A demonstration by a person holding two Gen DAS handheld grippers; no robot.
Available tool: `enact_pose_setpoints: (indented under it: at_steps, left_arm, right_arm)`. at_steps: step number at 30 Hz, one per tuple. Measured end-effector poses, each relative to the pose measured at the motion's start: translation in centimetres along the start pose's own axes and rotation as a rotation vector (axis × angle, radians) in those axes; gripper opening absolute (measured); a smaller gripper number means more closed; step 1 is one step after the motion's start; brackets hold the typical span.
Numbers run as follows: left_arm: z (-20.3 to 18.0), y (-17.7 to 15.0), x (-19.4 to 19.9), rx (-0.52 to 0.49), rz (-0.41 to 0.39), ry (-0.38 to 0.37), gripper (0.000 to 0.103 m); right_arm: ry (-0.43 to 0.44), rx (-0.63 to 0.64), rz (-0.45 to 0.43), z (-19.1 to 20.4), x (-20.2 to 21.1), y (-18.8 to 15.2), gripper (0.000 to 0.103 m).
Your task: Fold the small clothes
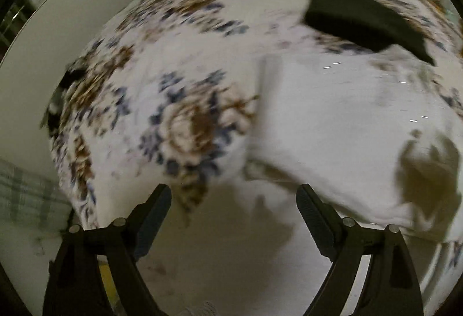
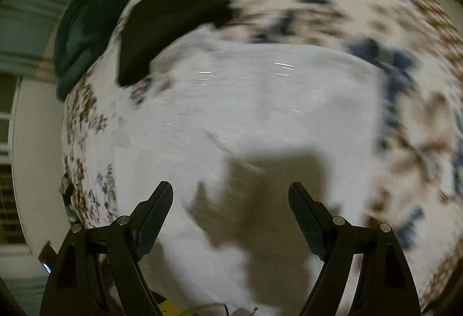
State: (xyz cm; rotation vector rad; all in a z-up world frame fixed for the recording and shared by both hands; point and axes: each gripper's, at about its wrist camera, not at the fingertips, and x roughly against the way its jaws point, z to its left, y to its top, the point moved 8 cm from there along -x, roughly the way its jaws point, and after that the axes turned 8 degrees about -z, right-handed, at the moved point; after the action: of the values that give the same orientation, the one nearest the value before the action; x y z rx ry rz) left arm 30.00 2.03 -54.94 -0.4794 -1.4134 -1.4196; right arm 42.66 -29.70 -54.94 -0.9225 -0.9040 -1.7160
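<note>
My left gripper (image 1: 234, 194) spread, empty; my right gripper (image 2: 231, 194) spread, empty, above white garment (image 2: 260, 102) lying flat on floral sheet (image 1: 179, 125). Risk: pinch snags sheet with garment; fold drags into black folded cloth (image 2: 173, 18) just beside; blur hampers edge aim

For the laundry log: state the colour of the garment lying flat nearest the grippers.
White garment, seen best in the right wrist view.

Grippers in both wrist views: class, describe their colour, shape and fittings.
The left gripper and right gripper look alike: matte black, each with two tapering jaws with ribbed inner pads, angular black linkage arms, and small round silver pivot pins. No cables, markings or sleeves show.
</note>
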Motion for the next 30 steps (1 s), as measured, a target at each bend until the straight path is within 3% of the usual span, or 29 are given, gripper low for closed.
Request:
enact_pose_setpoints:
  at_steps: [3,5,7,8,9,12,14,17,20,22,26,30]
  left_arm:
    - [0.9,-0.3,-0.7,0.003,0.007,0.027,0.088]
    - [1.5,-0.3,-1.1,0.016,0.013,0.027,0.088]
    - [2.0,-0.5,-1.2,0.039,0.020,0.019,0.088]
    - [2.2,-0.3,-1.4,0.048,0.022,0.013,0.088]
    - [2.4,-0.4,-1.5,0.053,0.023,0.006,0.088]
    - [2.8,-0.6,-1.6,0.054,0.031,-0.005,0.088]
    - [3.2,-0.6,-1.9,0.062,0.039,-0.019,0.088]
    - [3.7,0.1,-2.6,0.079,0.044,-0.035,0.088]
    - [3.7,2.0,-3.1,0.075,0.017,-0.037,0.088]
    - [3.5,3.0,-3.4,0.062,0.000,-0.036,0.088]
    - [2.4,5.0,-4.4,0.018,-0.013,-0.040,0.088]
    - [1.0,6.0,-5.1,-0.033,-0.037,-0.041,0.088]
  right_arm:
    - [-0.076,0.208,0.037,4.9,-3.8,0.1,0.087]
    - [-0.196,0.399,0.058,6.9,-6.2,-0.8,0.086]
    - [-0.315,0.565,0.051,7.3,-7.3,-1.7,0.061]
    - [-0.379,0.610,0.027,6.7,-7.2,-1.9,0.029]
    - [-0.420,0.592,0.011,5.4,-6.7,-1.8,0.019]
    - [-0.487,0.376,-0.013,-1.3,-3.4,-1.4,0.019]
    - [-0.529,0.256,0.019,-5.9,-1.4,-2.0,0.019]
    - [-0.489,0.049,0.063,-11.2,1.7,-3.4,0.023]
    - [-0.409,-0.139,-0.016,-13.0,5.1,-3.3,0.051]
    - [-0.293,-0.192,-0.089,-11.2,6.1,-2.2,0.061]
    - [-0.245,0.008,-0.079,-4.1,2.9,-1.1,0.071]
    - [-0.348,0.362,-0.027,3.4,-3.8,-2.6,0.074]
